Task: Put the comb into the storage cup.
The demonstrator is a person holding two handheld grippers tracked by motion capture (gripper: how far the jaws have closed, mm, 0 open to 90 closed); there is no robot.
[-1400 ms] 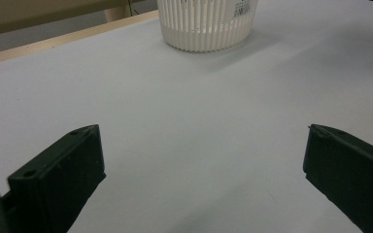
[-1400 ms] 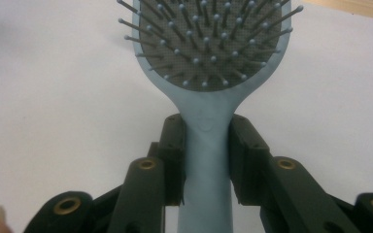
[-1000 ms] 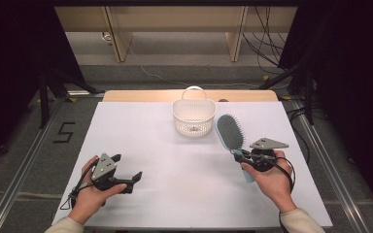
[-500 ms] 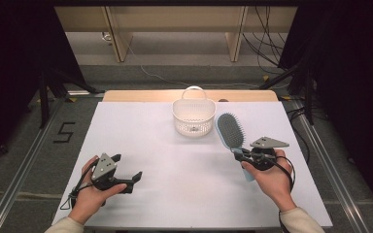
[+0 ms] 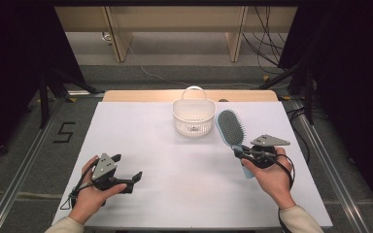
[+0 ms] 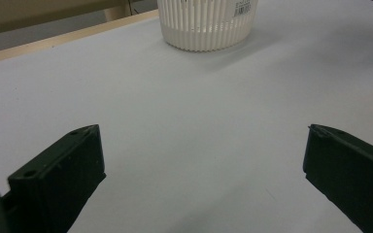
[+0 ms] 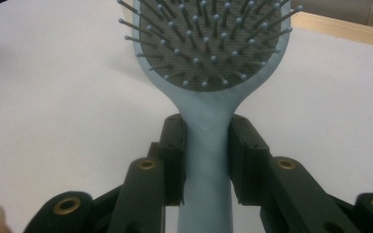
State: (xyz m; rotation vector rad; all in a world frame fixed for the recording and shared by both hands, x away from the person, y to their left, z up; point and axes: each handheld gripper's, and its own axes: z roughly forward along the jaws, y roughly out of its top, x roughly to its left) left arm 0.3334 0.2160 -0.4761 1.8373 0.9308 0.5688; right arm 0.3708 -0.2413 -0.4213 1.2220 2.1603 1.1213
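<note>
Right gripper view — hairbrush [image 7: 209, 145] handle clamped between right tongs [image 7: 206, 160].

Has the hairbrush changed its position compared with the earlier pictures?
No. In the high view the hairbrush lies as before, its head just right of the white basket, its handle clamped in the right gripper.

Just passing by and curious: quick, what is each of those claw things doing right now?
Left gripper: open, holding nothing, jaws wide apart over the table.
Right gripper: closed on the handle of the blue hairbrush.
</note>
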